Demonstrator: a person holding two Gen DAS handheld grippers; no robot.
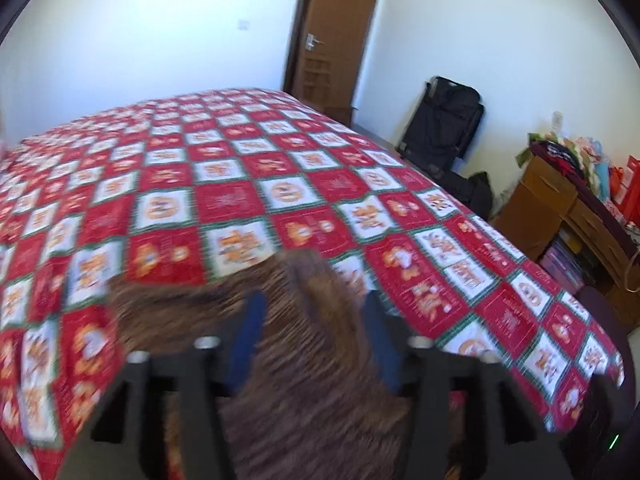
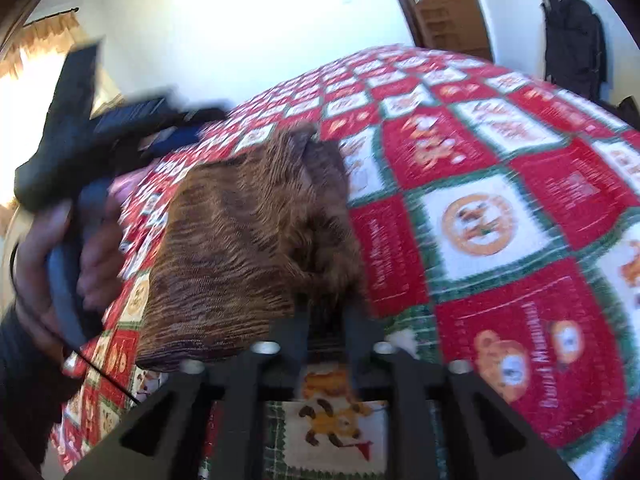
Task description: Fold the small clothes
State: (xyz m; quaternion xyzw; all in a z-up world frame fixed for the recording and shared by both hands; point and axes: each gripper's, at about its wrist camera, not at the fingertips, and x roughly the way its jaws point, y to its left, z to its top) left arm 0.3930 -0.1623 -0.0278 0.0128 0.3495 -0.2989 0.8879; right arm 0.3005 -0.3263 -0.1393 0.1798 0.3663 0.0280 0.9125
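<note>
A small brown striped garment lies partly folded on the red, white and green patterned bedspread. My left gripper hangs over it with its blue pads wide apart, open, and a raised fold of the cloth between them. In the right wrist view the garment lies left of centre. My right gripper is narrowly closed on the garment's near right edge. The left gripper shows at the upper left in a hand, over the garment's far corner. Both views are blurred.
The bed's right edge drops to the floor. Beyond it stand a black suitcase, cardboard boxes and a cluttered wooden desk. A brown door is at the back. A curtained window is to the left.
</note>
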